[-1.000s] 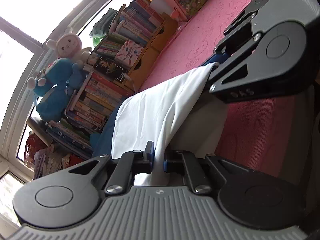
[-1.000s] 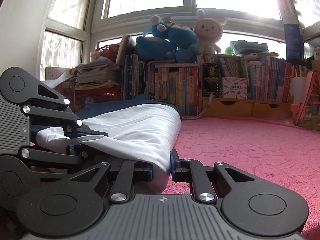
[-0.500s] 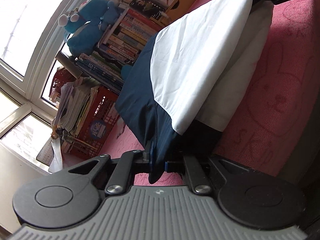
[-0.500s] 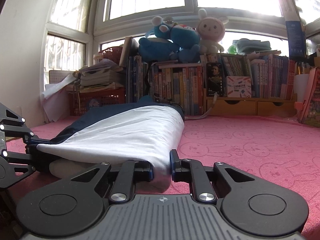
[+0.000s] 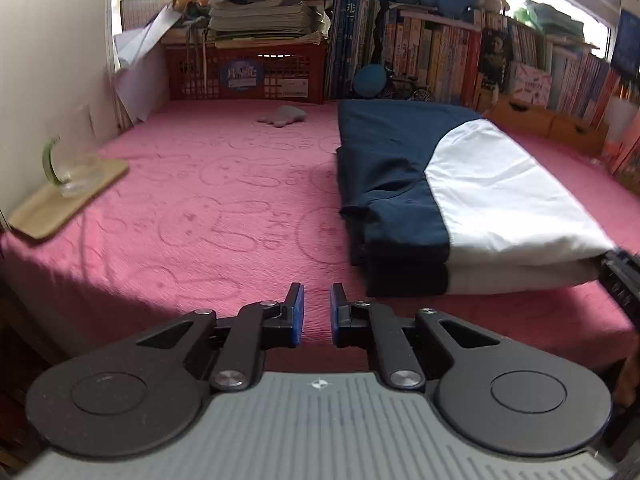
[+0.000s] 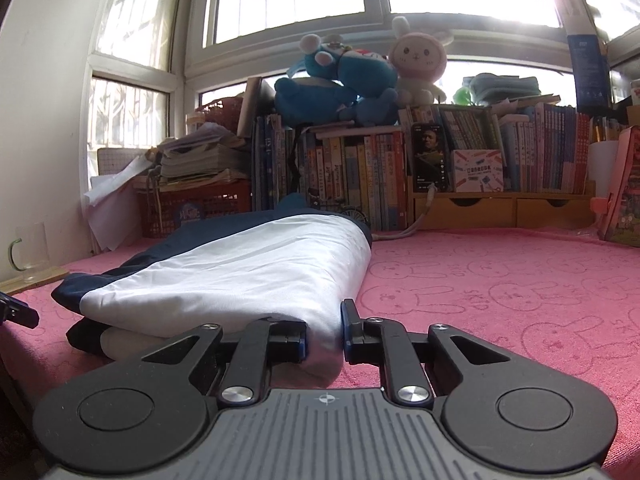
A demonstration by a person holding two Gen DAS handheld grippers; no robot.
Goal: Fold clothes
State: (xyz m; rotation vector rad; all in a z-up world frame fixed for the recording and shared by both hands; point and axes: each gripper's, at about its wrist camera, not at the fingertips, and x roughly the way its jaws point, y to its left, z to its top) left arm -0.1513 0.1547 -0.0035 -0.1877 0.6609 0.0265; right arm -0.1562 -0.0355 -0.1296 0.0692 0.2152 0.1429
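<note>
Already doubled over, navy-and-white garment (image 5: 460, 200) lies flat in stacked layers on pink mat (image 5: 208, 208), at 2 o'clock in left view. Right gripper (image 6: 324, 336) pinches the white near corner, fingers clamped on the fabric. Left gripper (image 5: 317, 314) sits at 6 o'clock, fingers slightly parted, nothing between them, just clear of the navy edge. To finish this fold well: let the corner go low, square the edges, smooth the layers flat.
</note>
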